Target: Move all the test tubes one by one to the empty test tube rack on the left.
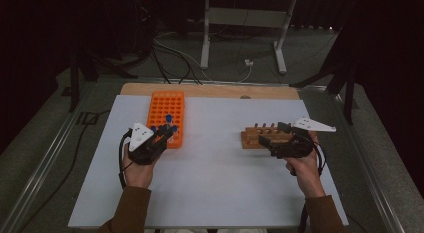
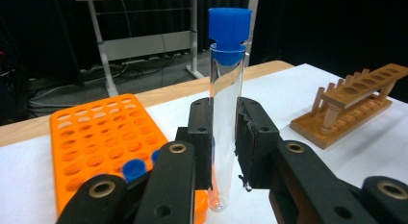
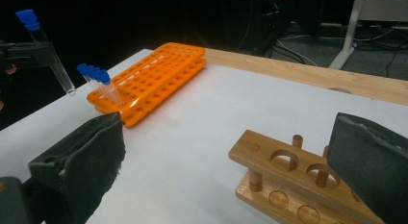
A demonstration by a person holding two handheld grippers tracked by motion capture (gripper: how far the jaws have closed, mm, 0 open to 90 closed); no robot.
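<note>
Where the person's forearms come in at the near edge of the white table (image 1: 210, 193), each hand holds a gripper over the sheet. The left gripper (image 1: 165, 135) has its jaws clamped on a clear test tube (image 2: 225, 128) with a blue cap (image 2: 229, 29); in the left gripper view the tube stands upright between the two black pads, its rounded bottom hanging free below them. The same tube shows in the right gripper view, tilted and held clear of the table, just beside the orange rack (image 1: 166, 115).

The right gripper (image 1: 270, 141) has its jaws spread wide with nothing between them. They sit at the near end of the wooden rack (image 3: 293, 180), whose round holes are bare.

Farther out, the orange rack lies flat on the left half of the sheet, well apart from the wooden one. A few blue-capped tubes (image 3: 98, 82) stand in its near end, beside the held tube.

Beyond the white sheet runs a strip of wooden tabletop (image 1: 210, 89). Past that, on the grey floor, stand a metal frame (image 1: 245, 28) and loose cables (image 1: 175, 55).
</note>
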